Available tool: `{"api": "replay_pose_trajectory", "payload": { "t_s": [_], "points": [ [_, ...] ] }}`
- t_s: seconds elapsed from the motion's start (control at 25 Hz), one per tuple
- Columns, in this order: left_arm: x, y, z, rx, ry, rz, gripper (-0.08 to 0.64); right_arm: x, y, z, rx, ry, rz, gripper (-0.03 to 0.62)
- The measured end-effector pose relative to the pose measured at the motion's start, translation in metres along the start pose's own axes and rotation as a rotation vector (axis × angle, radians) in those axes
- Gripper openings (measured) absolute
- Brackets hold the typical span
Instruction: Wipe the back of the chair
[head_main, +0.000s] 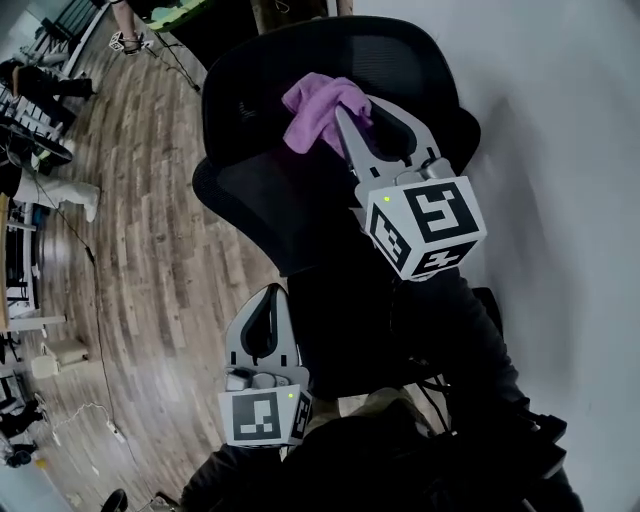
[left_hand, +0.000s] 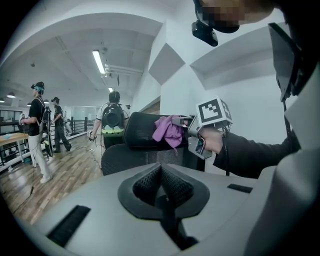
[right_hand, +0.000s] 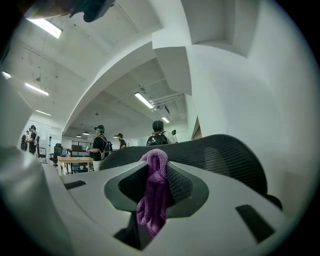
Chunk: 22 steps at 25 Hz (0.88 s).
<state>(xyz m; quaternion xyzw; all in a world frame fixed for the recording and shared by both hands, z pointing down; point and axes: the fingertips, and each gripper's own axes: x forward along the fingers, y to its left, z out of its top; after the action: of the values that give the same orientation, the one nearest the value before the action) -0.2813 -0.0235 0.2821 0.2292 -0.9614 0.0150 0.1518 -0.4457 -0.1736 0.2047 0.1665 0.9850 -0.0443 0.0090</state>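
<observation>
Chair back (head_main: 262, 200): black mesh, top edge running crosswise just ahead of our right claw (head_main: 358, 108), which is clamped on the purple cloth (head_main: 315, 115). We judge the cloth to be against the mesh. Left claw (head_main: 268, 296): lower, farther off, jaws together, holding nothing. Wood floor (head_main: 150, 250) to the left, white wall (head_main: 570, 150) to the right.

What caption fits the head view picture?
Right gripper holds a purple cloth at the top of the black chair back.

No lettering, brand, number or sign can be read in any of the three views.
</observation>
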Motion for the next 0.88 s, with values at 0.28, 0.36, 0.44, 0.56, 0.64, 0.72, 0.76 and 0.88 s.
{"api": "replay_pose_trajectory", "payload": {
  "t_s": [0.28, 0.36, 0.44, 0.56, 0.64, 0.72, 0.76, 0.88],
  "points": [
    [0.012, -0.039, 0.011, 0.030, 0.008, -0.066, 0.006, -0.033, -0.048, 0.012, 0.005, -0.012, -0.080, 0.089],
    [0.013, -0.051, 0.016, 0.037, 0.010, -0.089, 0.006, -0.044, -0.061, 0.020, 0.005, -0.015, -0.104, 0.089],
    [0.014, -0.065, 0.018, 0.045, 0.010, -0.110, 0.006, -0.058, -0.074, 0.024, 0.005, -0.019, -0.128, 0.089],
    [0.017, -0.086, 0.017, 0.058, 0.014, -0.143, 0.006, -0.081, -0.096, 0.026, 0.006, -0.025, -0.169, 0.089],
    [0.020, -0.102, 0.017, 0.059, 0.017, -0.170, 0.006, -0.096, -0.111, 0.028, 0.003, -0.027, -0.198, 0.089],
    [0.022, -0.119, 0.015, 0.051, 0.022, -0.197, 0.006, -0.113, -0.126, 0.029, 0.000, -0.027, -0.227, 0.089],
    [0.023, -0.127, 0.013, 0.057, 0.023, -0.212, 0.006, -0.121, -0.133, 0.028, -0.001, -0.026, -0.242, 0.089],
    [0.028, -0.145, 0.005, 0.080, 0.037, -0.249, 0.006, -0.144, -0.153, 0.021, 0.001, -0.021, -0.288, 0.089]
  ]
}}
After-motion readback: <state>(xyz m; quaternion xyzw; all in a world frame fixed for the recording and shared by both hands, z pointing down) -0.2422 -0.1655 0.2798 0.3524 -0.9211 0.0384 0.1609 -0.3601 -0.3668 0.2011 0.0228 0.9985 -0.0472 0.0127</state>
